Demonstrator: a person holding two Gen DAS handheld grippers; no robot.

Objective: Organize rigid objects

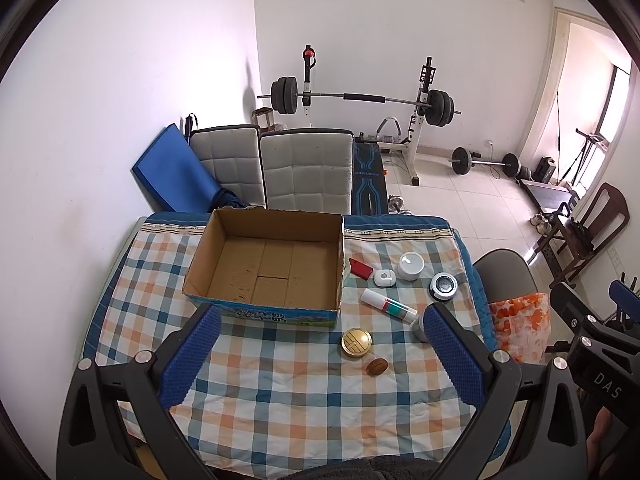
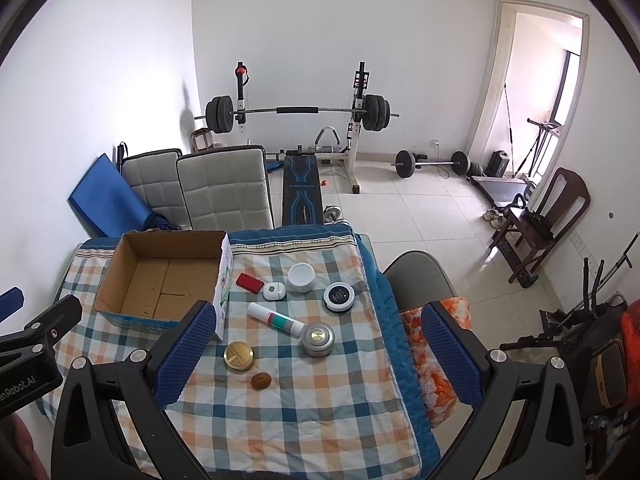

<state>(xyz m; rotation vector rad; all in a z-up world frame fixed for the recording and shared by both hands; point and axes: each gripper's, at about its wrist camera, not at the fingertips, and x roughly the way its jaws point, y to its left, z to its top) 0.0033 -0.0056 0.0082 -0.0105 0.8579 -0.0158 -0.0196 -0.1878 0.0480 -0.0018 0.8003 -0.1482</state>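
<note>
An empty cardboard box (image 1: 264,264) (image 2: 160,276) stands open at the back left of the checked tablecloth (image 1: 280,392). To its right lie a red case (image 2: 249,282), a small white square case (image 2: 274,291), a white round jar (image 2: 301,277), a black-and-white round tin (image 2: 339,297), a white tube with green and red bands (image 2: 276,319), a silver puck light (image 2: 317,338), a gold round tin (image 2: 239,355) and a walnut (image 2: 261,381). My left gripper (image 1: 320,356) is open above the table's front. My right gripper (image 2: 316,356) is open above the front right, empty.
Two white padded chairs (image 1: 304,172) stand behind the table, with a blue mat (image 1: 168,172) against the wall. A grey chair with an orange-patterned bag (image 2: 436,320) stands at the table's right side. A barbell rack (image 2: 300,116) and weights fill the back of the room.
</note>
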